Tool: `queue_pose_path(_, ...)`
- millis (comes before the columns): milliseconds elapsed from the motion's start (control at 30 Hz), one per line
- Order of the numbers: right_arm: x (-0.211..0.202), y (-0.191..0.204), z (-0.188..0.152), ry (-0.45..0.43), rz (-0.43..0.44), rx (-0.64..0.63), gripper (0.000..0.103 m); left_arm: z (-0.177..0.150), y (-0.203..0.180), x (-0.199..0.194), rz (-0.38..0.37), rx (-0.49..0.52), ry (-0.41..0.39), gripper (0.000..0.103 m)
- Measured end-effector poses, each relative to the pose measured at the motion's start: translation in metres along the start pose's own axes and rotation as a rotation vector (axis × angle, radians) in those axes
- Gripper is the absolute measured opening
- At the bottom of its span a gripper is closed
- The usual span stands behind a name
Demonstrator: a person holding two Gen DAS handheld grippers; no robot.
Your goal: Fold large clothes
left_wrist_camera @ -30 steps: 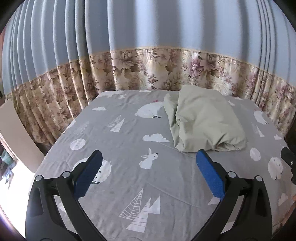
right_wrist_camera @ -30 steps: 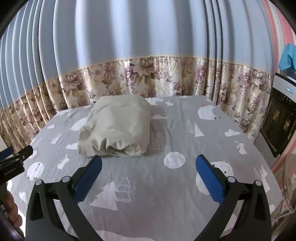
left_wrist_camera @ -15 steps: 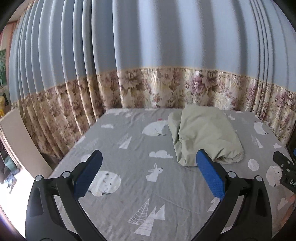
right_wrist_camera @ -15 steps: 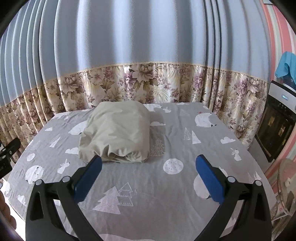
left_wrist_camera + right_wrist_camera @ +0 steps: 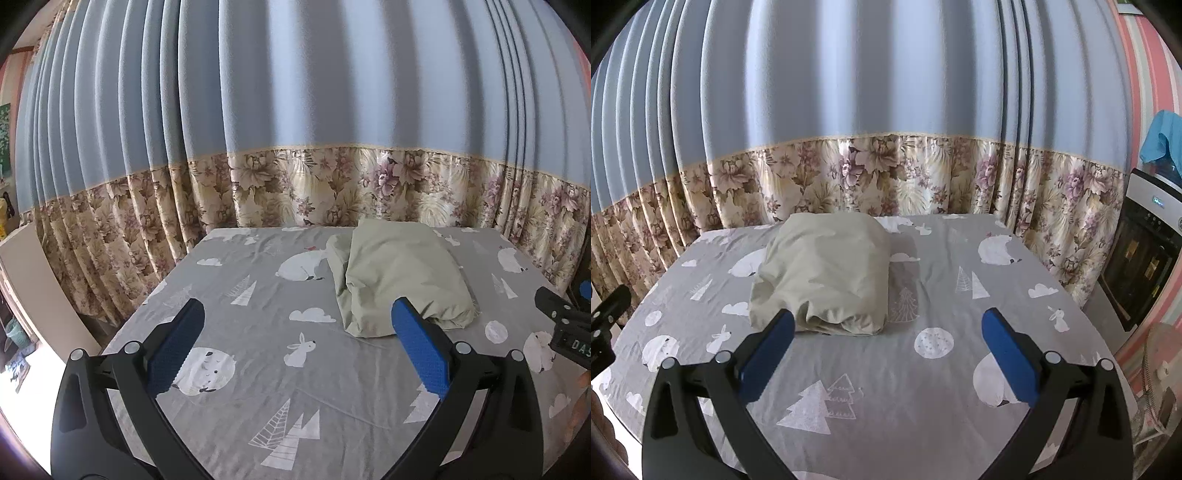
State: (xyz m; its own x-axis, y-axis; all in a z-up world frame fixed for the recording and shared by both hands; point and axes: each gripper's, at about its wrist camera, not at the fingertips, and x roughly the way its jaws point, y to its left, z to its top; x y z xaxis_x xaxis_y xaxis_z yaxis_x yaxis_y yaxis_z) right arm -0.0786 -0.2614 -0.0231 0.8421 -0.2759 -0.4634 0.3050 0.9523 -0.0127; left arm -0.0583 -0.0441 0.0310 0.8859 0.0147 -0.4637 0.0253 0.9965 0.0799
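Observation:
A pale green cloth lies folded into a thick bundle on the bed, toward the far side; it also shows in the right wrist view. My left gripper is open and empty, held above the sheet short of the bundle and to its left. My right gripper is open and empty, held above the sheet in front of the bundle's right end. The right gripper's body shows at the right edge of the left wrist view.
The bed has a grey sheet printed with white bears, rabbits and trees. Blue curtains with a floral hem hang behind it. An oven and a fan stand to the right. A white panel stands at left.
Both grippers have drawn back and tilted up, so the bundle sits farther off and more curtain shows. Both stay open and empty. The bundle has not moved.

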Motion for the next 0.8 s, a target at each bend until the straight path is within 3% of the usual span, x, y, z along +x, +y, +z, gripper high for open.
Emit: queue_pose_path(800,0.018,-0.002,0.002,0.022,-0.024,0.006,0.101,0.000,-0.004,0.019,0.034,-0.001,0.021,0.100)
